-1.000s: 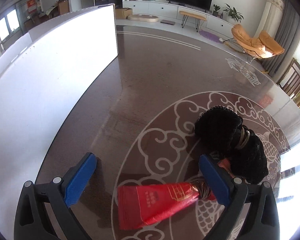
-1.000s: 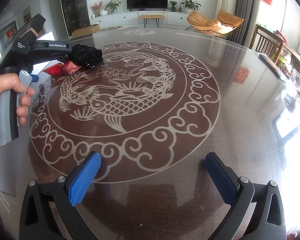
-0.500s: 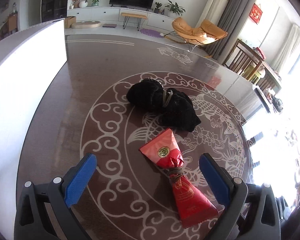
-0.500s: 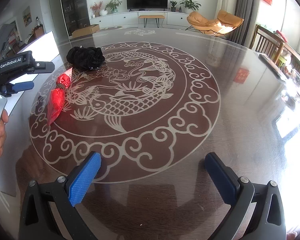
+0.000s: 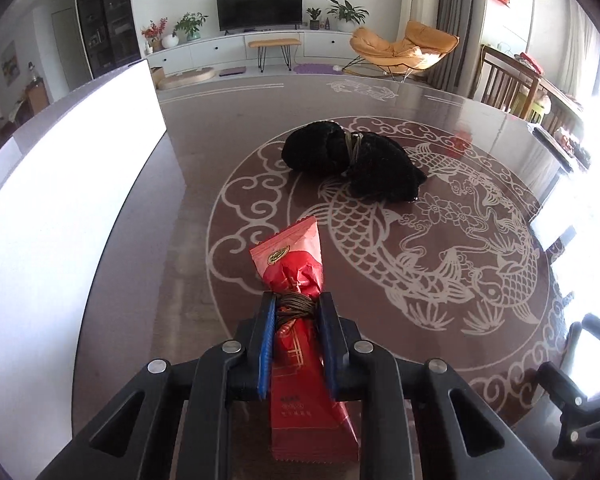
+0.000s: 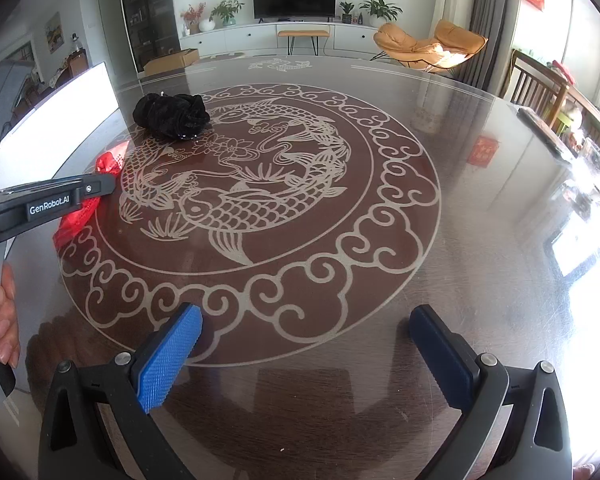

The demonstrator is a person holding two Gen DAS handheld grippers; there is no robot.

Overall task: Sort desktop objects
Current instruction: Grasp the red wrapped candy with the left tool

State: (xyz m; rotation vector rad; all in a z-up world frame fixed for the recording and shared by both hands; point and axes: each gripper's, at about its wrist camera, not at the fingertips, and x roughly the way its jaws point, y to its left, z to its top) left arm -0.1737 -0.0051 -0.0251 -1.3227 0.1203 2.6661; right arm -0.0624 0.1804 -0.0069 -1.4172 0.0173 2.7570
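A red foil packet, tied round its middle with brown string, lies on the patterned round table. My left gripper is closing tight on that tied waist, and both blue pads press the packet. In the right wrist view the packet shows at far left under the left gripper's black body. A black fuzzy cloth bundle rests further out on the table, also the bundle at upper left. My right gripper hovers open over the near rim with nothing between its fingers.
A tall white panel stands along the table's left side. A person's hand holds the left gripper's handle. Wooden chairs stand past the table's right edge. A small red paper mark shows on the tabletop at right.
The left gripper swung round, lined up over the red packet and went from wide open to shut on its tied middle. The right gripper stayed still and open.
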